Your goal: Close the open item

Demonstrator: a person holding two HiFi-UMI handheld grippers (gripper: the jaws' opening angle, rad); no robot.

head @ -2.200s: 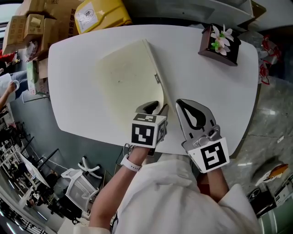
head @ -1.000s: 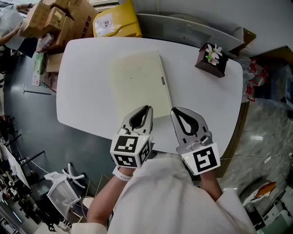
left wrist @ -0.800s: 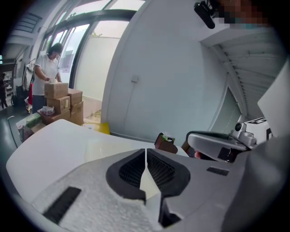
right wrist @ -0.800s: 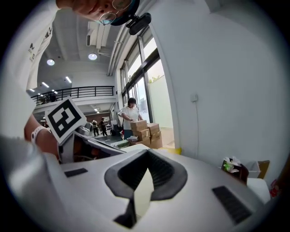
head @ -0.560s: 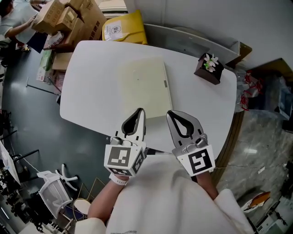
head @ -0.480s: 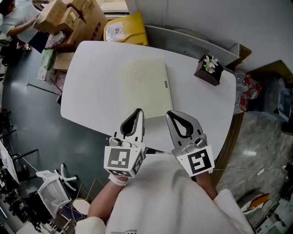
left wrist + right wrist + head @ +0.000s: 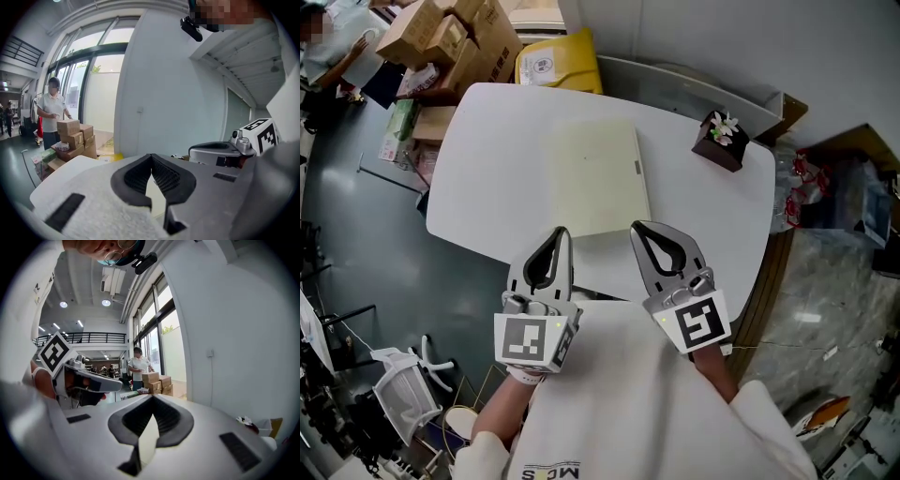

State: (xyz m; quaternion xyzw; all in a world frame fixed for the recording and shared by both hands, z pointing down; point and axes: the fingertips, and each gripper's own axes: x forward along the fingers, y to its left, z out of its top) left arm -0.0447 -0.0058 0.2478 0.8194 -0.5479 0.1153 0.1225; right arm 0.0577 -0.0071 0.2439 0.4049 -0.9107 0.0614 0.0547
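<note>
The cream book [image 7: 598, 176], perhaps a folder, lies closed and flat on the white tabletop [image 7: 487, 150]. The left hand-held gripper [image 7: 559, 231], its jaws just finished closing, and the right hand-held gripper [image 7: 636, 227] hang clear of it, both pressed together on nothing.

We wear a loose white top [image 7: 619, 394] with long sleeves, and a white wristband [image 7: 519, 377] on our left wrist. Our left gripper [image 7: 559, 234] and right gripper [image 7: 637, 229] are pale grey shells with teardrop-shaped openings. Their fingers [image 7: 165, 177] are lined with black ribbed pads. Each gripper carries a white cube [image 7: 530, 339] printed with black square markers.
</note>
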